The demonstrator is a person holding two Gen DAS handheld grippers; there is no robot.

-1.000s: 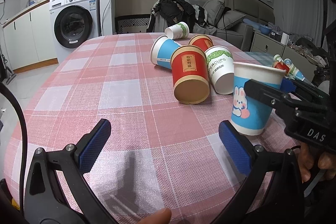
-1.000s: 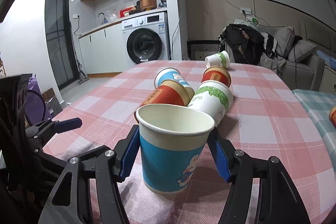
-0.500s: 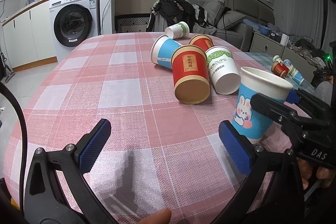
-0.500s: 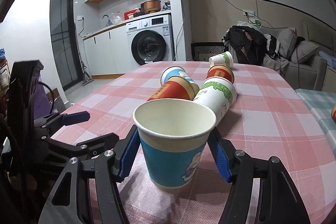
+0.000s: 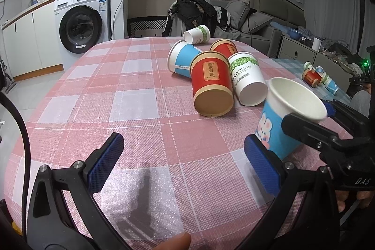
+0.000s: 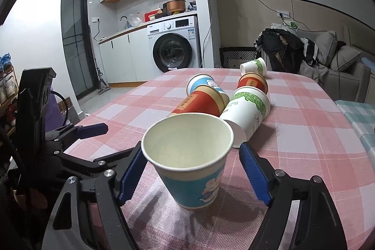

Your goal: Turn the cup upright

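Right hand-held gripper [image 6: 194, 176] stands spread around the tilted blue cup [image 6: 189, 163]; left hand-held gripper [image 5: 185, 163] gapes empty.

The blue cup [image 6: 193, 165] stands mouth up, slightly tilted, on the pink checked counter [image 6: 304, 123], between the two blue pads of the right tongs [image 6: 192, 176]. The pads are spread wide and do not visibly grip it. Just behind the cup lie a red cup [image 6: 201, 103] and a white cup [image 6: 248, 111] on their sides.
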